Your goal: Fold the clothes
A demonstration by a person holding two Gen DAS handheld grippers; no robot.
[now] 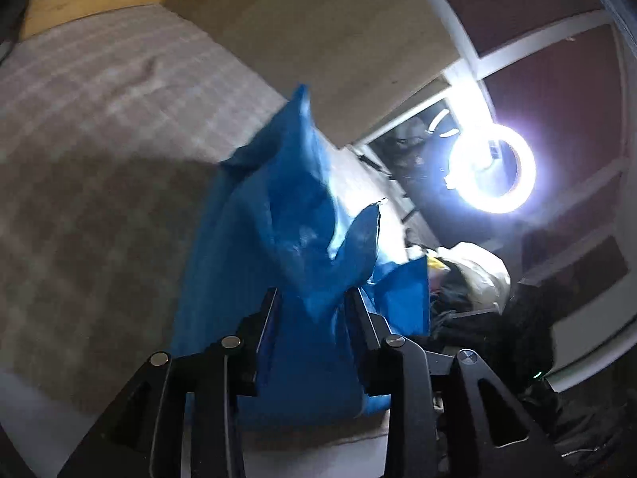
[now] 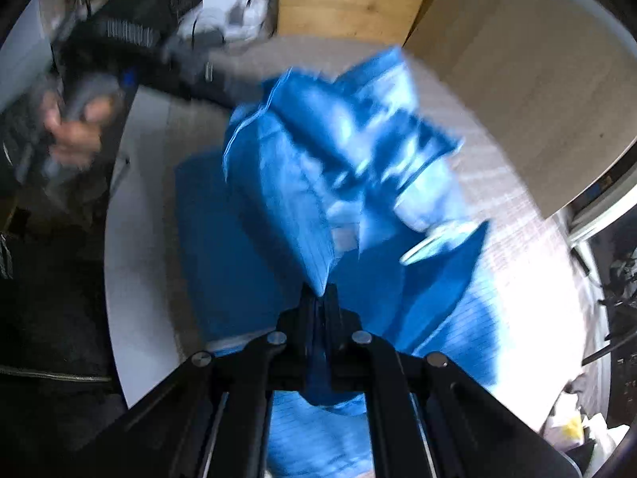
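— How do the two hands stand?

— The right gripper (image 2: 320, 292) points steeply down over the grey checked cover (image 2: 513, 239). Its fingers are pressed together, pinching a fold of the blue garment (image 2: 302, 183). The left gripper (image 1: 312, 298) tilts less; its fingers are spread, with blue cloth between them.

— And the garment?

— It hangs bunched above the cover, its long axis running away from each gripper. A bare hand (image 2: 73, 135) shows at the left, blurred.

Ring lamp (image 1: 491, 169) glare; right view motion-blurred; fisheye edges dark.
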